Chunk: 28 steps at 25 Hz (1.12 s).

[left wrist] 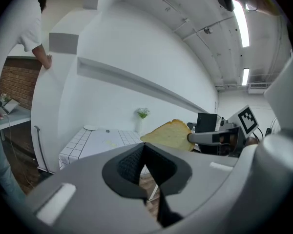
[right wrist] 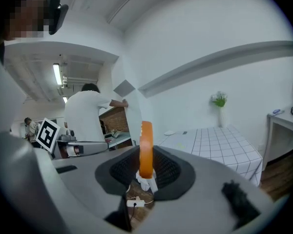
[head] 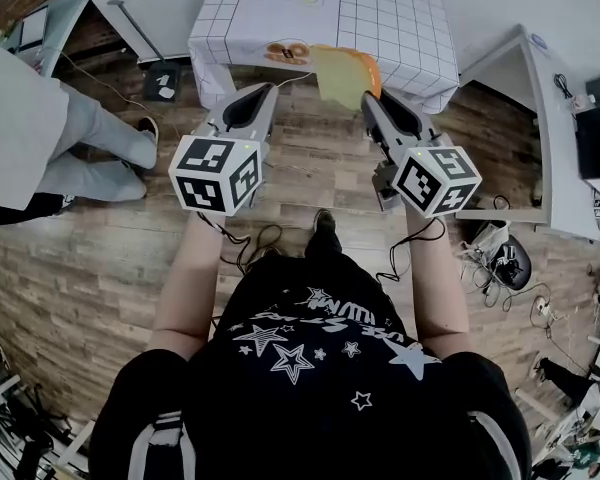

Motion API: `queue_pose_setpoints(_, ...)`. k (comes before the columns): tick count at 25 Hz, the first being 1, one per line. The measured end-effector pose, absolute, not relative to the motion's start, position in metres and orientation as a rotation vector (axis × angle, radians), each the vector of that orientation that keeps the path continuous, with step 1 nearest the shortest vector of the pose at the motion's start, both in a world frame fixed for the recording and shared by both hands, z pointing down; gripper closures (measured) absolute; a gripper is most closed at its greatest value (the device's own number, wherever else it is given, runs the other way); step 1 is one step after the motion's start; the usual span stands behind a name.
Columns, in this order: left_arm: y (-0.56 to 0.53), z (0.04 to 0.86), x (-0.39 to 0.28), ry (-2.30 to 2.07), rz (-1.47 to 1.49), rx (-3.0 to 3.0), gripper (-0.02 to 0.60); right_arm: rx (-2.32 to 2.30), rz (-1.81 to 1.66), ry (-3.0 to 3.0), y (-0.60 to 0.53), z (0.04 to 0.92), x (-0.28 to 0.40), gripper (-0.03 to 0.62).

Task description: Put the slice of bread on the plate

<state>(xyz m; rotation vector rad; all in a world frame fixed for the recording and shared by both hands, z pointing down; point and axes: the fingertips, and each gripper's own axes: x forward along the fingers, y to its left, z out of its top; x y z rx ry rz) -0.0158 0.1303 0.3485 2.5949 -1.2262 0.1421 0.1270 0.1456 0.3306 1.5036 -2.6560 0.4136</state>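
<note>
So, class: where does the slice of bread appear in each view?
Head view: slice of bread top centre, at the right gripper tip.
Left gripper view: right of centre.
Right gripper view: centre, edge-on between jaws.
Shared landmark: the checked tablecloth.

A wood-plank floor (head: pixel 100 263), white walls (left wrist: pixel 136 48), a grid-clothed table (head: pixel 390 18) and ceiling strip lights (left wrist: pixel 240 16).
</note>
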Motion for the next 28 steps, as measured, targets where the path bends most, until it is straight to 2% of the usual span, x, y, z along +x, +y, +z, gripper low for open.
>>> queue_pose_setpoints(10, 0.111, 0.344, 0.007, -1.278, 0.142, 2.600, 0.574, 1.376, 0.174, -2.689, 0.122, 0.319, 0.138, 0.507)
queue_pose_setpoints(20, 0.084, 0.349, 0.035, -1.410, 0.179, 2.529, 0.574, 1.316, 0.186, -2.758, 0.070, 0.317, 0.186, 0.505)
queue_pose_setpoints(28, 0.074, 0.352, 0.044, -1.511, 0.223, 2.468, 0.574, 1.186, 0.247, -2.828, 0.043, 0.328, 0.197, 0.505)
